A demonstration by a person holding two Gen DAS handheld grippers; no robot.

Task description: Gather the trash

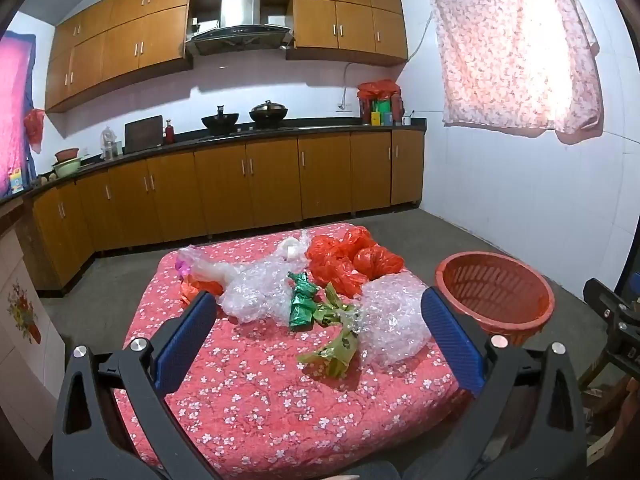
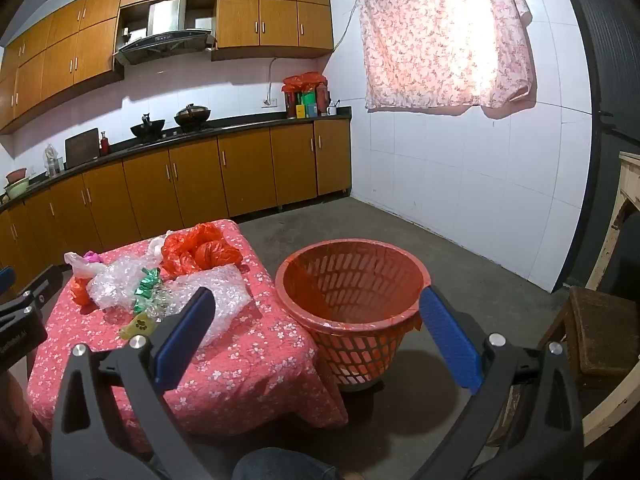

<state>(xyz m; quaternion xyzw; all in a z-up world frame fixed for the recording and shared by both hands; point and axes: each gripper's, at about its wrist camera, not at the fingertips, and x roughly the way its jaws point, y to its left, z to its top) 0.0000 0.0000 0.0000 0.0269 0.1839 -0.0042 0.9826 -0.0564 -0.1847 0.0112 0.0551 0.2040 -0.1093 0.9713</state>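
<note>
A low bench (image 1: 256, 408) draped in red floral cloth carries the trash: crumpled orange-red plastic bags (image 1: 344, 258) at the far side, clear bubble wrap (image 1: 390, 314) nearer, a green foil wrapper (image 1: 302, 300) and an olive-green plastic bag (image 1: 336, 350) between. A red slotted plastic basket (image 2: 352, 280) stands on the floor just right of the bench. The left gripper (image 1: 320, 344) hovers over the near bench, jaws released, grasping nothing. The right gripper (image 2: 316, 336) faces the basket, jaws likewise spread and empty.
</note>
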